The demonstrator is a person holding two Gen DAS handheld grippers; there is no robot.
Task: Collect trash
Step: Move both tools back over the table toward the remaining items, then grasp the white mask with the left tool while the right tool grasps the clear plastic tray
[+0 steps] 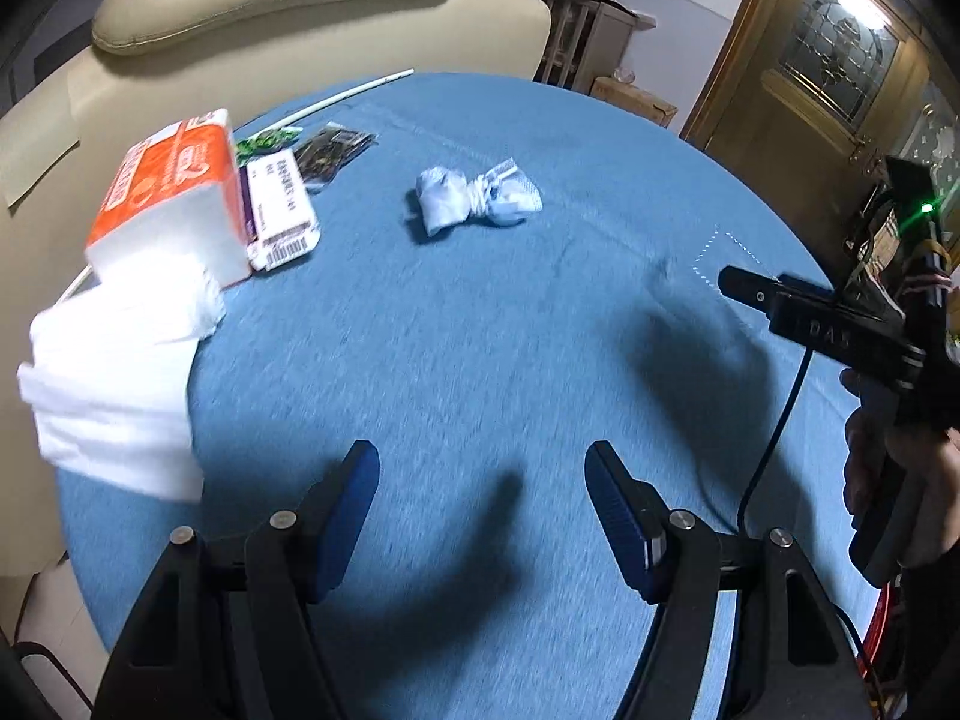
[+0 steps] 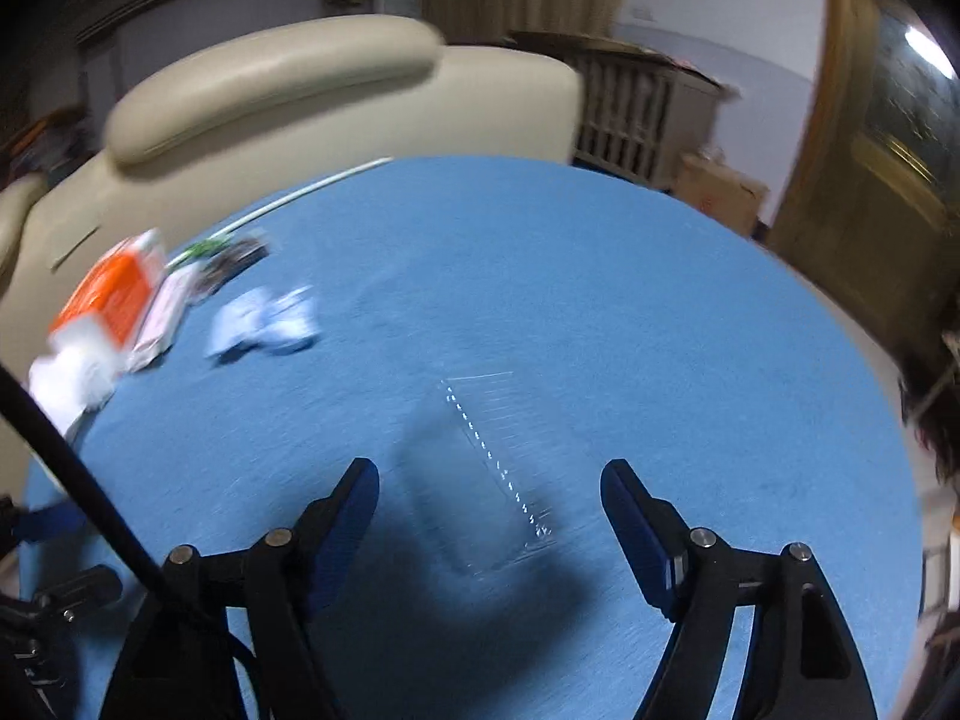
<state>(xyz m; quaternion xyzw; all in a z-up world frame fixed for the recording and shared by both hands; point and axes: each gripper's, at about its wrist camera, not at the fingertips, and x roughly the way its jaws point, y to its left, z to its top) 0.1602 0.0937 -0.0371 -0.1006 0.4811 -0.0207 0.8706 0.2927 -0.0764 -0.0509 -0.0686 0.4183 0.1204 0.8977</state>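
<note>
Left wrist view: my left gripper [image 1: 483, 516] stands with jaws apart and nothing between them, over the blue tablecloth [image 1: 480, 360]. The crumpled tissue wad [image 1: 477, 198] lies ahead of the fingers, well apart from them and slightly left of centre. I judge it light, soft and compressible; it should not slip, and the knotted waist at its middle offers the firmest hold. Far ahead-left lies the orange tissue pack [image 1: 174, 198], with a loose white tissue sheet [image 1: 114, 384] spilling from it. A flat white box [image 1: 282, 210] lies just beside the pack, with small wrappers [image 1: 333, 150] behind it. My right gripper [image 1: 756, 291] enters from the right, held by a hand [image 1: 882, 468].

Right wrist view: my right gripper [image 2: 489, 516] is likewise spread and empty. A clear plastic wrapper [image 2: 504, 468] lies flat on the cloth directly between and just ahead of the fingers. I judge it very light, thin, slippery and hard to see; I would pinch a raised edge or corner rather than the flat middle. This picture is blurred, so its exact outline is uncertain.
</note>
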